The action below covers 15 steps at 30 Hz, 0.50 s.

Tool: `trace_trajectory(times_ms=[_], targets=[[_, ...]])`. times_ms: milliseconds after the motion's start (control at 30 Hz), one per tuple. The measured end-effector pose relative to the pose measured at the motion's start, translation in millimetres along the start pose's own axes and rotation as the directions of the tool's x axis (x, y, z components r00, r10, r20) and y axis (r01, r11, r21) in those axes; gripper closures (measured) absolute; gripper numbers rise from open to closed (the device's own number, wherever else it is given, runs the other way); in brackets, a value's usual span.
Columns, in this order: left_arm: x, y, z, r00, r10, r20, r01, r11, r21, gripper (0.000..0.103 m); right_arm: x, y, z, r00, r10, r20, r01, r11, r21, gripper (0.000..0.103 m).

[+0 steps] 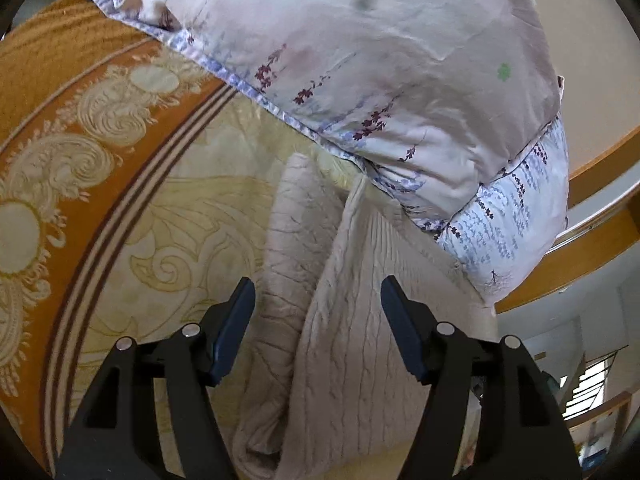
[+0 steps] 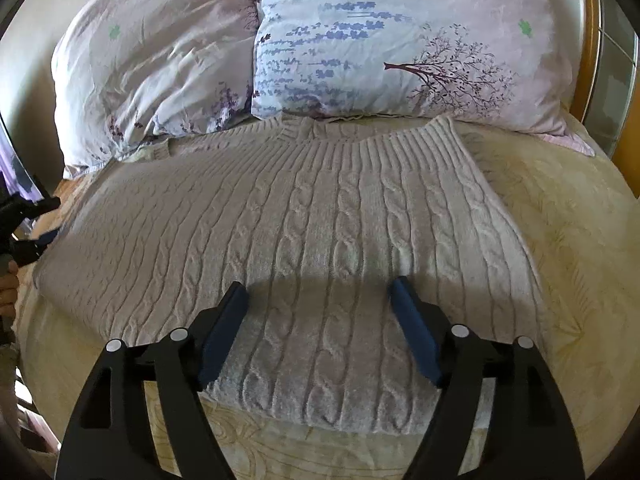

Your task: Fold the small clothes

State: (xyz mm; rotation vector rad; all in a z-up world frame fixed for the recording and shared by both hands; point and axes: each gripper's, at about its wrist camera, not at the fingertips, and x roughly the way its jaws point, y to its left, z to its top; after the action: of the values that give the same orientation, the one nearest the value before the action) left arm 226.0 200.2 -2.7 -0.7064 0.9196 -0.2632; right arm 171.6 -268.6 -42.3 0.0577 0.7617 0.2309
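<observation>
Bed (image 2: 580,240) with a cream patterned blanket, two floral pillows (image 2: 400,40) at its head. Your cable-knit sweater (image 2: 320,220) lies folded flat just below them. Your right tongs (image 2: 318,292) gape wide over its near edge, gripping nothing. Your left tongs (image 1: 318,292) stand wide over its side, pads clear of the knit.

Cable-knit wool-like sweater (image 2: 304,216), plush woven blanket (image 1: 120,160), smooth cotton-like pillows (image 2: 400,40).
</observation>
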Motion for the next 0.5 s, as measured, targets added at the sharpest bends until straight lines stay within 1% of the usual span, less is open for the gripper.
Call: trace_trajectory(times_ms=[133,333,433,500], targets=[[7.8,1.6,-0.9,1.0,-0.007,-0.016,0.007,1.0,-0.019,0.038,-1.3,-6.4,0.9,0.999,0.033,0.013,-0.034,0.998,0.06,0.027],[13.1,-4.3,-1.1,1.0,-0.01,-0.003,0.01,1.0,-0.007,0.038,-3.2,-14.1,-1.8,0.996,0.081,0.04,-0.086,0.988,0.125,0.027],[14.9,-6.4,-1.1,1.0,-0.005,0.004,0.005,1.0,-0.005,0.038,-5.0,-19.1,-5.3,0.991,0.113,0.067,-0.122,0.98,0.16,0.027],[15.6,-6.4,-1.0,1.0,-0.002,0.008,0.002,1.0,-0.01,0.04,-6.5,-23.5,-7.5,0.986,0.139,0.092,-0.155,0.97,0.187,0.027]])
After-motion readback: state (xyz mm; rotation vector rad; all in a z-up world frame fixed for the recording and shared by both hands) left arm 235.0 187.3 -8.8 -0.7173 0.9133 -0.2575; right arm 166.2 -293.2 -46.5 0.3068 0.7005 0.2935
